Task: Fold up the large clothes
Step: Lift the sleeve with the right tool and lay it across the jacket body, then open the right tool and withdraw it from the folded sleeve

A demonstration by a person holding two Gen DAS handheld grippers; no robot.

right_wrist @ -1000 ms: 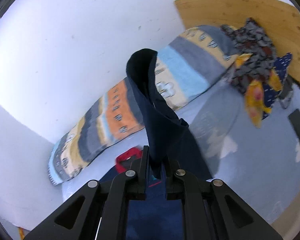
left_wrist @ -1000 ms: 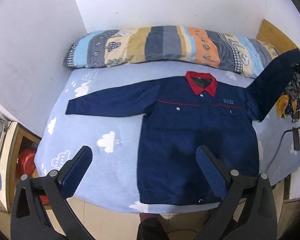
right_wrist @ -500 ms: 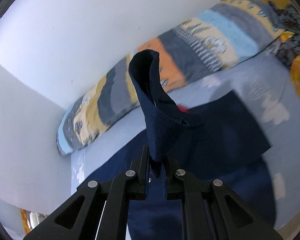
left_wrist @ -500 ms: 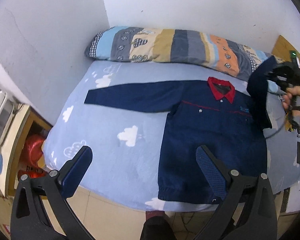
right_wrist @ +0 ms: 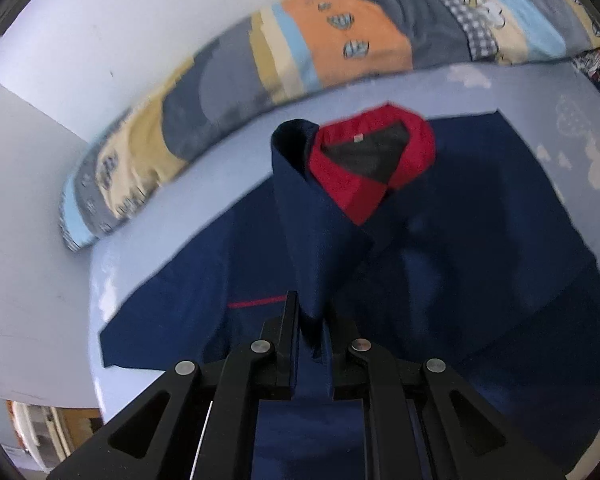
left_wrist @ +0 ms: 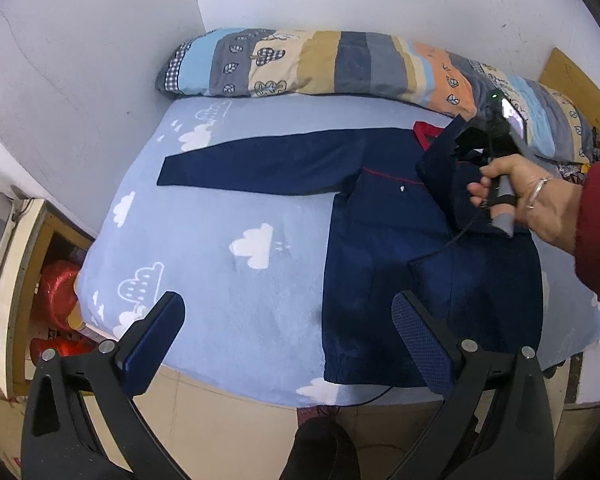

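A navy work jacket (left_wrist: 384, 240) with a red collar (right_wrist: 374, 168) lies face up on the light blue bed (left_wrist: 220, 224). Its one sleeve (left_wrist: 256, 168) stretches flat to the left. My right gripper (right_wrist: 313, 312) is shut on the cuff of the other sleeve (right_wrist: 300, 208), which stands up in a fold over the chest beside the collar. In the left wrist view a hand (left_wrist: 532, 200) in a red sleeve holds that gripper above the jacket's right shoulder. My left gripper (left_wrist: 288, 316) hangs open over the bed's near edge, beside the jacket's hem, touching nothing.
A striped patterned bolster (left_wrist: 340, 68) lies along the white wall at the head of the bed. A low wooden cabinet with red bags (left_wrist: 56, 292) stands left of the bed. A black cable (left_wrist: 456, 236) trails from the right gripper across the jacket.
The right gripper has carried the sleeve cuff from out past the bed's right side inward and down over the jacket's chest. The left wrist view has drifted left, so the jacket sits further right.
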